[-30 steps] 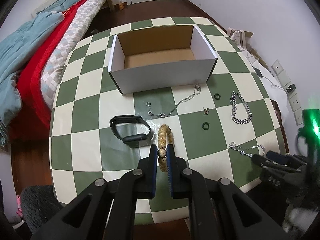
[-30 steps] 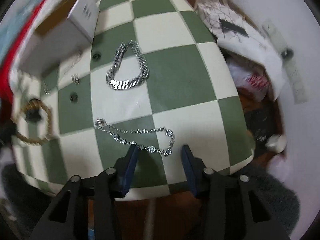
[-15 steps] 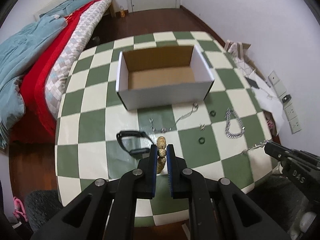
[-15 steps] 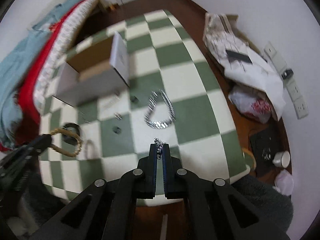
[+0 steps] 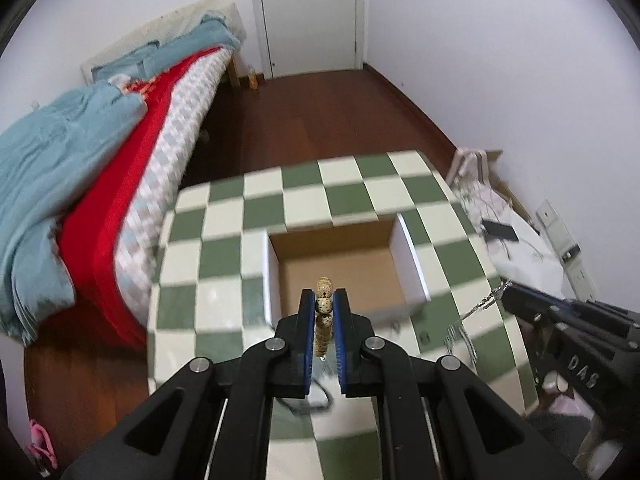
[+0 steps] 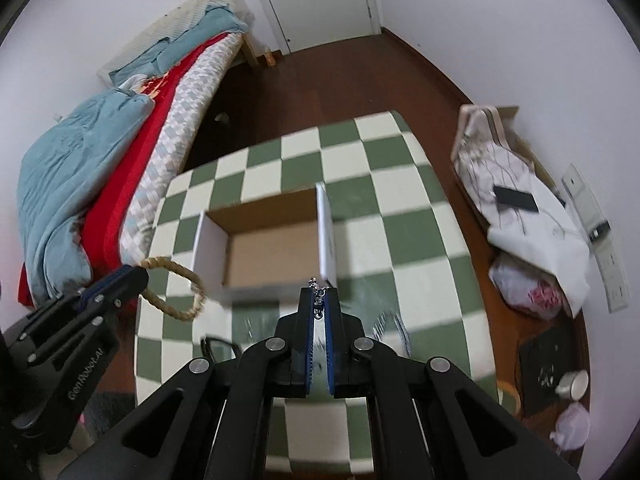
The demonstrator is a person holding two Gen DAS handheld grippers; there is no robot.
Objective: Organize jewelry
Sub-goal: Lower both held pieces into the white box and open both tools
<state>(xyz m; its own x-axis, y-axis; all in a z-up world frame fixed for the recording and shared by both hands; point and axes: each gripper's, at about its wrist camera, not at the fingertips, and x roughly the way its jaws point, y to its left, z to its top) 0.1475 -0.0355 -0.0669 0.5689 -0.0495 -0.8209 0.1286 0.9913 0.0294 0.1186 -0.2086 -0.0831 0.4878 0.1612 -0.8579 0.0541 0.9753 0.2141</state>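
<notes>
So the left gripper (image 5: pixel 324 305) is clamped on a tan beaded bracelet (image 5: pixel 323 320), blue pads pinching it on both sides, with the loop hanging free off to the side in the right wrist view (image 6: pixel 176 288). It's up in the air over the near edge of the open white cardboard box (image 5: pixel 344 264), which looks empty, just brown cardboard floor showing.

The right gripper (image 6: pixel 319 300) is closed tight on a thin silver chain (image 6: pixel 318 296); from the left wrist camera you can see the chain (image 5: pixel 480 304) dangling down from its tip, out to the right of the box. Nothing sits between either gripper and the box opening.

Down on the green and cream checkered table (image 5: pixel 224 256), near side of the box, there's more stuff but it's all motion-blurred: a black band-like thing (image 6: pixel 218 346) on the left, and a chunky silver chain (image 6: pixel 394 326) on the right. Can't make out the smaller bits.

Further out: a bed (image 5: pixel 120 152) with a teal blanket and red cover on the left, a white door (image 5: pixel 308 16) at the far end, dark wood floor, and on the right a pile of white cloth with a dark phone (image 6: pixel 514 198) on top.
</notes>
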